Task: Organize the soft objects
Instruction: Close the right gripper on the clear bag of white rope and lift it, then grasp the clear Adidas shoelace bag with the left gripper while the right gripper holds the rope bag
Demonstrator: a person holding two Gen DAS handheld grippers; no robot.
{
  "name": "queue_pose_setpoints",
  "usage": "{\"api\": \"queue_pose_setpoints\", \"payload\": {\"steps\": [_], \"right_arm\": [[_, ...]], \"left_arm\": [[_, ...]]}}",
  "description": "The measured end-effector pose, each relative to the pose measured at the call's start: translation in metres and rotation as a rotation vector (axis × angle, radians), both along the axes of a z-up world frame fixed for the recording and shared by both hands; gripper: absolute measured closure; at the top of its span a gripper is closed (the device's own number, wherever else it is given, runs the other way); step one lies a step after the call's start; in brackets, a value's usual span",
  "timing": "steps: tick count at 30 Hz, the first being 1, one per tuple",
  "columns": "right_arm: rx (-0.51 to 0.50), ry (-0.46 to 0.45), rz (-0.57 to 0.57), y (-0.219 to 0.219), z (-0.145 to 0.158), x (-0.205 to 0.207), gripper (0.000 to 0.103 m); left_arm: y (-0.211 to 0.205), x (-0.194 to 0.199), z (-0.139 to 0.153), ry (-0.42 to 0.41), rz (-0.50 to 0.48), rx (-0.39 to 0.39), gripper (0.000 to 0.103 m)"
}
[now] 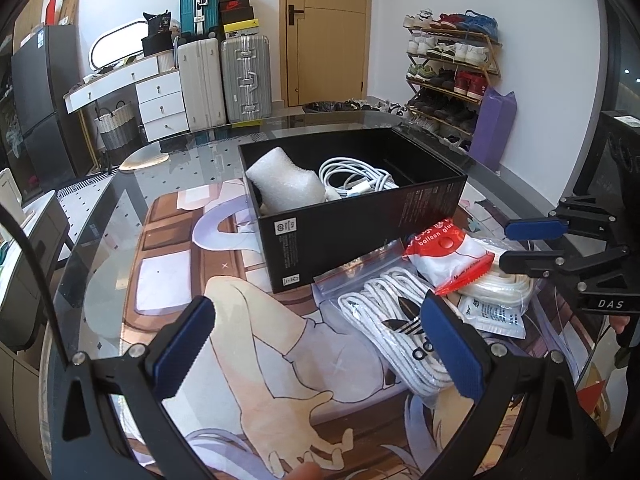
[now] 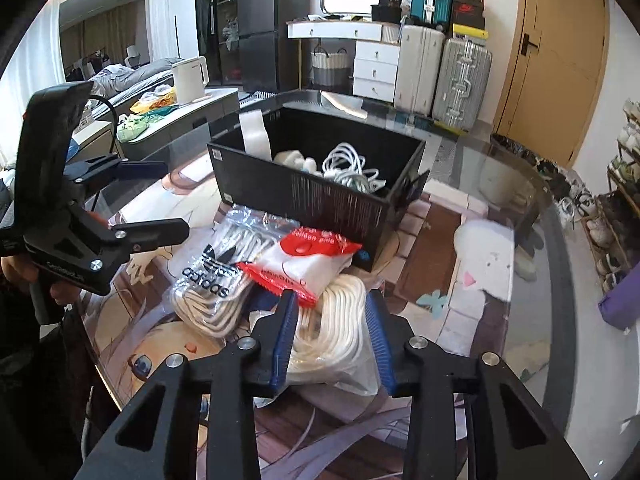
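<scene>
Laces, cream, in a clear bag (image 2: 340, 332) sit pinched between the right gripper's (image 2: 333, 340) blue pads. Beside them a red-and-white packet (image 2: 304, 264) rests on the pile. The left gripper (image 1: 316, 348) hovers spread wide. Farther back stands the black box (image 1: 360, 216) holding cables (image 1: 352, 178).

Table top (image 1: 100, 216): glossy glass over a printed matt mat.
Box (image 1: 360, 220): matt black cardboard.
Foam piece (image 1: 284, 184): white, finely textured.
Cable (image 1: 352, 178): smooth white plastic.
Lace bags (image 2: 208, 280): clear glossy film; woven cord inside.
Gripper pads (image 2: 284, 340): ribbed blue, apparently rubber.
Suitcase (image 2: 460, 80): ribbed silver shell.
</scene>
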State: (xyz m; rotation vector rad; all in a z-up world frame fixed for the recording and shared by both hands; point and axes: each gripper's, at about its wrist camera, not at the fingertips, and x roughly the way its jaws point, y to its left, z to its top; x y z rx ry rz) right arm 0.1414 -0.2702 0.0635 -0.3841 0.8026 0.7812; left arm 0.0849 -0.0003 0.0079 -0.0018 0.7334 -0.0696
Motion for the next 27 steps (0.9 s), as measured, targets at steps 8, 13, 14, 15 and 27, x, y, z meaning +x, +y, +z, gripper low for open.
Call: {"api": "queue_pose_setpoints", "payload": {"steps": [8,13,14,15,27], "right_arm": [[-0.005,0.029,-0.010,0.010,-0.016,0.001,0.028],[-0.053,0.022,-0.028,0.019,-0.033,0.006,0.030],[-0.055,0.019,-0.033,0.019,-0.035,0.008,0.038],[-0.053,0.030,-0.031,0.020,-0.037,0.009,0.046],[-0.003,-0.043,-0.010,0.000,0.003,-0.001,0.058]], "left_arm": [[0.001,0.002,-0.003,0.012,-0.002,-0.009,0.000],[0.001,0.003,-0.005,0.017,-0.005,-0.013,0.000],[0.001,0.003,-0.005,0.017,-0.006,-0.013,0.000],[0.001,0.002,-0.005,0.017,-0.006,-0.013,0.000],[-0.009,0.002,-0.006,0.028,-0.029,-0.035,0.000]]}}
